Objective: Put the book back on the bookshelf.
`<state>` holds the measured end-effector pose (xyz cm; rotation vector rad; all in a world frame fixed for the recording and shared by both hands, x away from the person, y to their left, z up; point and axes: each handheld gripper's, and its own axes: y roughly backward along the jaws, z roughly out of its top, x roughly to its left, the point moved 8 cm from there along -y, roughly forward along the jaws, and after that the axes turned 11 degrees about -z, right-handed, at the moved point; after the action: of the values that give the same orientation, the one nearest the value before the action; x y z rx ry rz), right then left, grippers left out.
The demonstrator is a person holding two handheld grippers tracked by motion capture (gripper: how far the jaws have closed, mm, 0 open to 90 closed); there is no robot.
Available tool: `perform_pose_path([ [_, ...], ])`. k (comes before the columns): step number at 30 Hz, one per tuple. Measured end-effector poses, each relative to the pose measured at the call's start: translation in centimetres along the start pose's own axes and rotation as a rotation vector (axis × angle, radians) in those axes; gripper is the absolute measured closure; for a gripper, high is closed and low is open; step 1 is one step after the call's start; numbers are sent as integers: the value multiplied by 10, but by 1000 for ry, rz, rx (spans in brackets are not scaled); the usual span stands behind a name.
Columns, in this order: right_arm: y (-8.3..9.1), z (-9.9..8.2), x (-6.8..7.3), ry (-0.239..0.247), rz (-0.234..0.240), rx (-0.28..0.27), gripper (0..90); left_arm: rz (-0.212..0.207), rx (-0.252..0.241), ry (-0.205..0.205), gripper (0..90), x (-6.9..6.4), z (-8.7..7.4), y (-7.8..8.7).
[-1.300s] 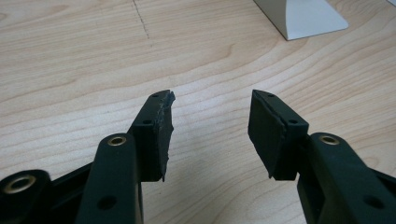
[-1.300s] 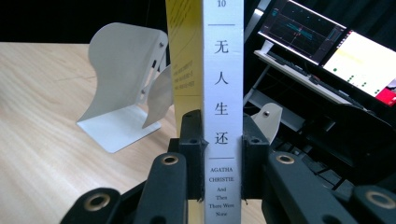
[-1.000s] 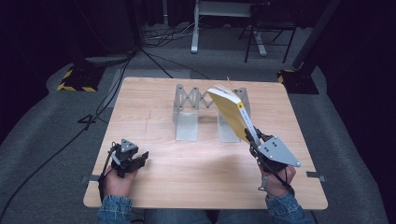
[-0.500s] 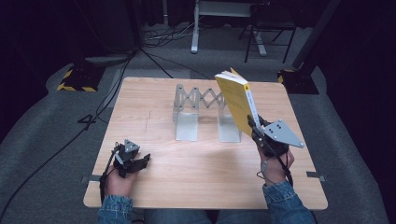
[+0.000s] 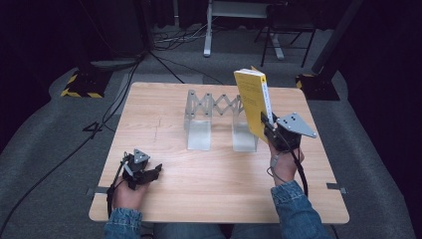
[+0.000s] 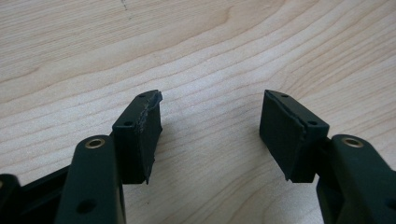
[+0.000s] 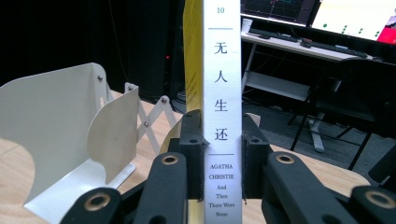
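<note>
Raised upright now, the yellow book [image 7: 222, 93], spine reading "Agatha Christie, And Then There Were None", sits clamped in the right hand-held gripper [image 7: 223, 154].

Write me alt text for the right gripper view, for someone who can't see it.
The right gripper clamps an upright book by its white spine, which carries Chinese characters above "Agatha Christie, And Then There Were None"; its yellow cover shows at the left edge. To the left, a white metal expanding bookend rack stands on the wooden table, with a dark room and lit screens behind.
</note>
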<state>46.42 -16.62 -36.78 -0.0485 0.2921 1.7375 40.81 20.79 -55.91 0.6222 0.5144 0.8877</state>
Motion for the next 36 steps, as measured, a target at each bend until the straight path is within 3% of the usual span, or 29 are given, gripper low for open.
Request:
perform_pose_path([
  [11,-20,-8,3,-52,-22,11,761,-2,1,-4,388,-1,0,0],
  [19,-35,-23,8,-78,-31,45,760,-1,0,-1,390,-1,0,-1],
  [26,-38,-28,11,-81,-25,42,759,0,1,4,393,-2,0,-1],
  [36,-41,-50,20,-93,-9,59,759,3,0,2,394,-2,0,-1],
])
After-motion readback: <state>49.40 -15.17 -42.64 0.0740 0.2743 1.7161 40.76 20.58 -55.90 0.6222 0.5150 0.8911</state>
